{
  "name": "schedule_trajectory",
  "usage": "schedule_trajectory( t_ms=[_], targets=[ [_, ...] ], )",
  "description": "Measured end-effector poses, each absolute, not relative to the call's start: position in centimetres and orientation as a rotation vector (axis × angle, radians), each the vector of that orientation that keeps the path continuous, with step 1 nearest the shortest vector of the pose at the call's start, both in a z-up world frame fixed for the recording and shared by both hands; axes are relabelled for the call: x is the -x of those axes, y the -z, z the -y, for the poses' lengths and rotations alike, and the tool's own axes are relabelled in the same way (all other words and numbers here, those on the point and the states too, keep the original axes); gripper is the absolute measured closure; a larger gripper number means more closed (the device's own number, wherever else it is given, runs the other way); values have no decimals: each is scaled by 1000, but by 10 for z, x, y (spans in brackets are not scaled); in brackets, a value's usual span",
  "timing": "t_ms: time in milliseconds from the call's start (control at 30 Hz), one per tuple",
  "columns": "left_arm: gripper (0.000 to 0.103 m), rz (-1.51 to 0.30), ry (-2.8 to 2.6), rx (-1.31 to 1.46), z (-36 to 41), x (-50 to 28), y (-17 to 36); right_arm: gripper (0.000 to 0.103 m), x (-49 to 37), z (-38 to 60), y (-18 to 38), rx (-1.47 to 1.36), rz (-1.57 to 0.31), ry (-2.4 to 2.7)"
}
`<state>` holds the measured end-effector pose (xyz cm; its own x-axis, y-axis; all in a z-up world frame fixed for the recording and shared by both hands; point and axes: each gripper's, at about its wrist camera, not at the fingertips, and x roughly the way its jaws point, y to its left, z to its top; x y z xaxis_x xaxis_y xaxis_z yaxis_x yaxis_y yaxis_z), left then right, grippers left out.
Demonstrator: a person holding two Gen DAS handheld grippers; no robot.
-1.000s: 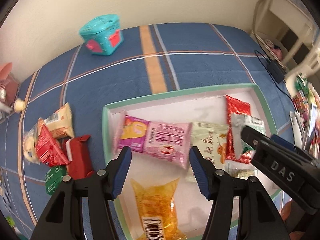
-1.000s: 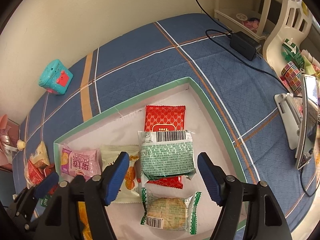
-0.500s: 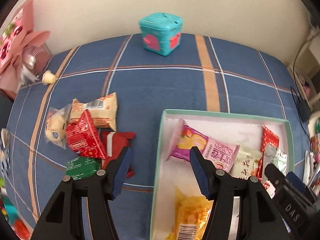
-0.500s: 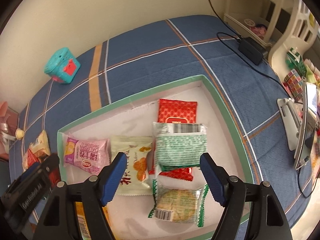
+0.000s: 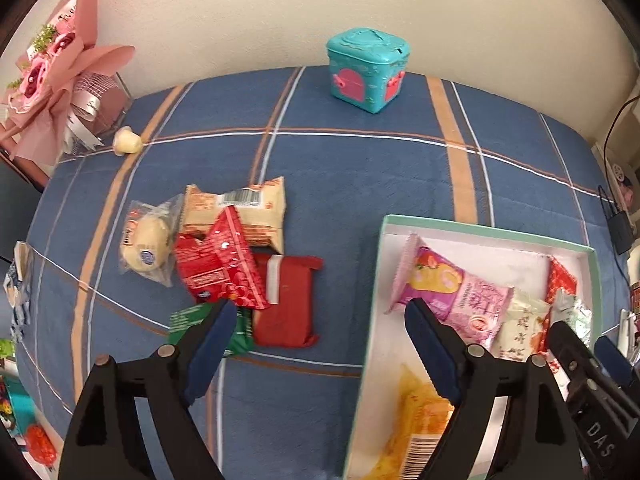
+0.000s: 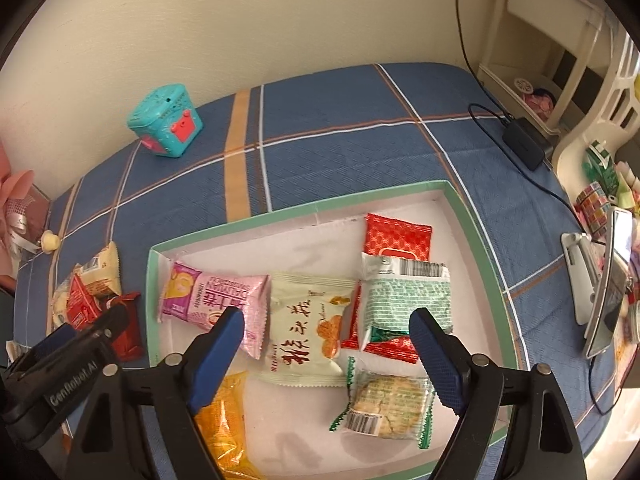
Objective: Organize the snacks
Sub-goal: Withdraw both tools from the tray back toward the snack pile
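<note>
A green-rimmed white box (image 6: 468, 236) (image 5: 596, 276) holds several snacks: a pink pack (image 6: 216, 300), a cream pack (image 6: 308, 332), a mint pack (image 6: 404, 300) on a red one (image 6: 398, 236), a biscuit pack (image 6: 386, 404) and an orange pack (image 6: 222, 420). Loose snacks lie left of the box: a beige pack (image 5: 240, 208), a clear bun pack (image 5: 146, 244), a bright red pack (image 5: 218, 268), a dark red pack (image 5: 286, 300) and a green pack (image 5: 192, 324). My left gripper (image 5: 316, 340) is open and empty above the cloth between pile and box. My right gripper (image 6: 326, 344) is open and empty above the box.
A blue plaid cloth (image 5: 360, 168) covers the table. A teal toy box (image 5: 368, 68) stands at the back by the wall. A pink bouquet (image 5: 52, 80) is at the far left. A black adapter with cable (image 6: 524, 142), a phone stand (image 6: 608, 280) and shelves sit at the right.
My left gripper has swung left from above the box to over the cloth beside the loose pile. My right gripper drew back slightly and stays open over the box.
</note>
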<state>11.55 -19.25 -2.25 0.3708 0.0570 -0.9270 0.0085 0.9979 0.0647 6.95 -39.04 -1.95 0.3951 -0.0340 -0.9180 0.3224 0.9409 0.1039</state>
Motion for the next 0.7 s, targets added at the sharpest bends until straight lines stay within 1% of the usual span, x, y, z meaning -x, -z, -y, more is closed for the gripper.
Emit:
schedule_trajectory(
  t_ms=[100, 167, 200, 333, 700],
  targets=[
    [16, -1192, -49, -46, 183, -115, 22, 15, -70, 387, 19, -296, -1144, 217],
    [16, -1191, -67, -41, 178, -114, 21, 4, -69, 384, 20, -292, -1144, 215],
    [16, -1191, -76, -43, 176, -114, 21, 0, -69, 383, 20, -285, -1143, 216],
    [8, -1179, -92, -38, 169, -110, 20, 0, -68, 380, 19, -270, -1133, 212],
    [8, -1143, -69, 11, 145, -94, 7, 0, -62, 368, 11, -254, -1085, 192]
  ],
)
